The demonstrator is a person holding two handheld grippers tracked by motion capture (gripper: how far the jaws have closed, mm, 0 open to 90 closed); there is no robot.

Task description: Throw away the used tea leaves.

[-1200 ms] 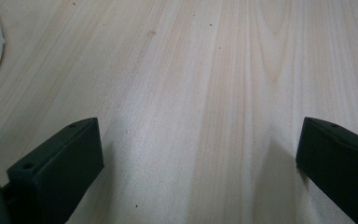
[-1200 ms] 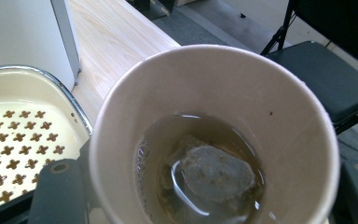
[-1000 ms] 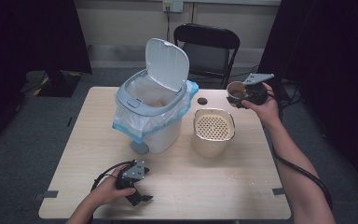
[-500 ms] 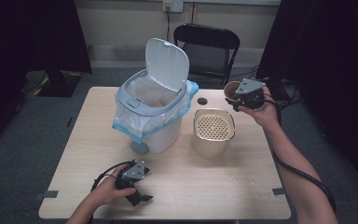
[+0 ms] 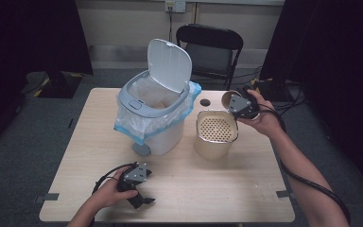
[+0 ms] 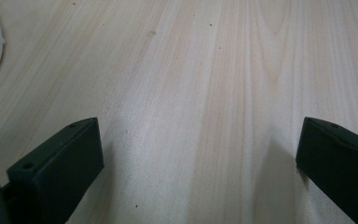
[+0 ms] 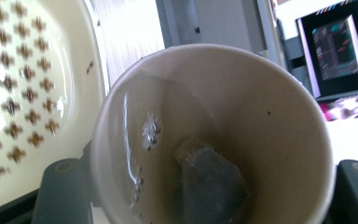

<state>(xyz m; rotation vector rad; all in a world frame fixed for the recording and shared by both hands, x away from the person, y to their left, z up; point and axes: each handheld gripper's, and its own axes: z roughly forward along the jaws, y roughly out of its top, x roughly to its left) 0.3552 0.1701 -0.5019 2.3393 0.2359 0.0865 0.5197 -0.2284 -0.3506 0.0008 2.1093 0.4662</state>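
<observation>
- High view: right gripper [image 5: 234,101] is holding a paper cup [image 5: 228,99] at right of centre, tipping it just above the perforated strainer bucket [image 5: 215,135]; left gripper [image 5: 137,189] is resting on the table [image 5: 208,189], lower left.
- Left gripper view: jaws are standing wide over bare wood.
- Right gripper view: jaws are pinching the cup [image 7: 209,140] by its sides, a wet tea bag [image 7: 212,182] inside. Thin, light walls likely crush easily, so a gentle mid-wall grip suits.
</observation>
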